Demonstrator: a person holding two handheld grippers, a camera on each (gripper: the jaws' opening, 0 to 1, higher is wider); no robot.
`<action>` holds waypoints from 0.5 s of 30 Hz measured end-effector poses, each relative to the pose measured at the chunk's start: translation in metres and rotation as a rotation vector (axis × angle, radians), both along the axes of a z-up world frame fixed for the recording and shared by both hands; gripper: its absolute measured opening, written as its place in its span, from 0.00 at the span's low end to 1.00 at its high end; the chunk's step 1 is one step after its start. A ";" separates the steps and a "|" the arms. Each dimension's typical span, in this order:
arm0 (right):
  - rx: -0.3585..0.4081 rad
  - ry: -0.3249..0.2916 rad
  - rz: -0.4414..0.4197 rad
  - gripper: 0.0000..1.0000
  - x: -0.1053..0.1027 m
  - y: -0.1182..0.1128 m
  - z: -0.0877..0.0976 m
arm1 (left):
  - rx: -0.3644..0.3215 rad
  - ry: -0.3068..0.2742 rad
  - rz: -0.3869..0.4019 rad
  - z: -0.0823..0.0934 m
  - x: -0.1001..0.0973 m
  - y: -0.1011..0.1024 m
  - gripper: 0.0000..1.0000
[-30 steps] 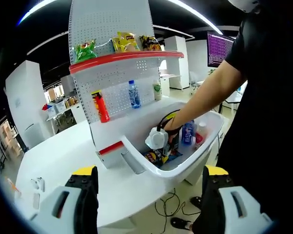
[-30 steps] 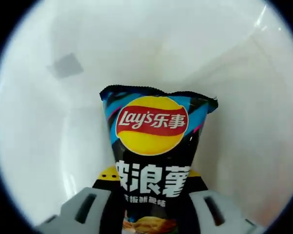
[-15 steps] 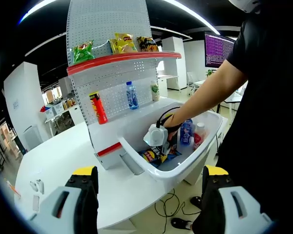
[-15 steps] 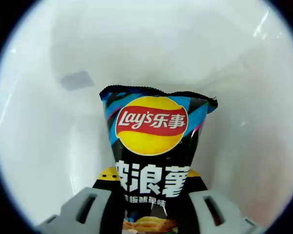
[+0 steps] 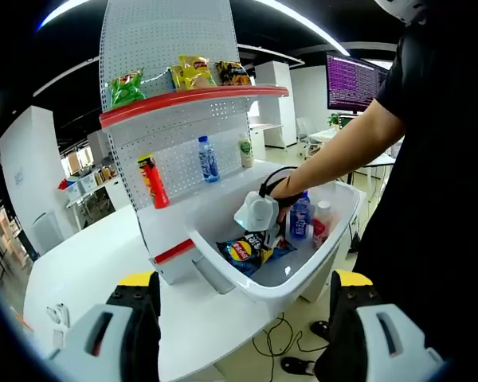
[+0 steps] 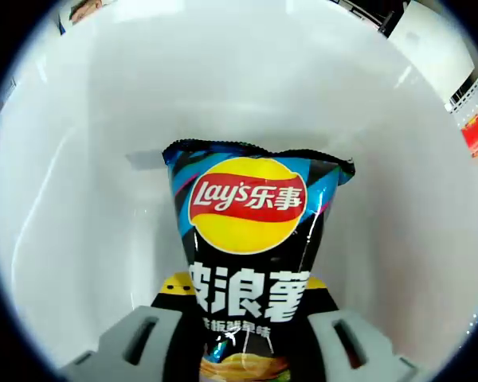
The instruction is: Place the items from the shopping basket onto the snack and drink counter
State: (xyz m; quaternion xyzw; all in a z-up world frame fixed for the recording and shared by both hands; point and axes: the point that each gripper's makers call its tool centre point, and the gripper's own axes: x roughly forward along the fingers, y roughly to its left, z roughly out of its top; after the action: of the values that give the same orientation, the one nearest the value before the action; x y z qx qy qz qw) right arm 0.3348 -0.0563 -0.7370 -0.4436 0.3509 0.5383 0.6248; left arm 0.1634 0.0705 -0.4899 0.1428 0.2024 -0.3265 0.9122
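In the right gripper view, the right gripper (image 6: 243, 350) rises from the bottom centre with its jaws closed tight on a black and blue Lay's crisp bag (image 6: 251, 255) with a red and yellow logo. The bag stands upright in the middle of the frame, and the smooth inner wall of the white plastic shopping basket (image 6: 88, 199) curves behind it.

In the left gripper view, the left gripper (image 5: 243, 318) sits at the bottom edge, jaws spread wide with nothing between them. At the frame's centre the same basket (image 5: 334, 231) rests on the white counter (image 5: 88, 263). The person's bare forearm (image 5: 334, 155) reaches in from the right. The bag (image 5: 243, 251) hangs low inside the basket, just below the right gripper. To its right stand a blue-labelled bottle (image 5: 300, 219) and what looks like a red-labelled bottle (image 5: 322, 223), partly hidden.

Upper left, a white pegboard display (image 5: 167, 48) carries a red-edged shelf (image 5: 191, 99) with a green snack bag (image 5: 126, 86), a yellow bag (image 5: 191, 72) and a dark bag (image 5: 233, 73). Below stand a red tube (image 5: 153, 181), a clear water bottle (image 5: 207, 159) and a small green-labelled bottle (image 5: 245, 151).
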 end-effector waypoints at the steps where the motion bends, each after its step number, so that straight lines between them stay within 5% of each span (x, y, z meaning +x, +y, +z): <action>1: 0.036 -0.008 0.013 0.36 -0.001 0.005 0.006 | 0.003 -0.001 -0.005 0.000 0.002 -0.001 0.88; 15: 0.165 -0.063 0.045 0.36 -0.009 0.009 0.072 | 0.029 0.003 -0.041 -0.002 0.009 -0.003 0.88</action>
State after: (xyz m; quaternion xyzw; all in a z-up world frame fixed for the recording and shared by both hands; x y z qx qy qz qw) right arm 0.3259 -0.0470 -0.6653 -0.4150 0.2753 0.5653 0.6576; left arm 0.1725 0.0673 -0.4916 0.1597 0.2057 -0.3426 0.9027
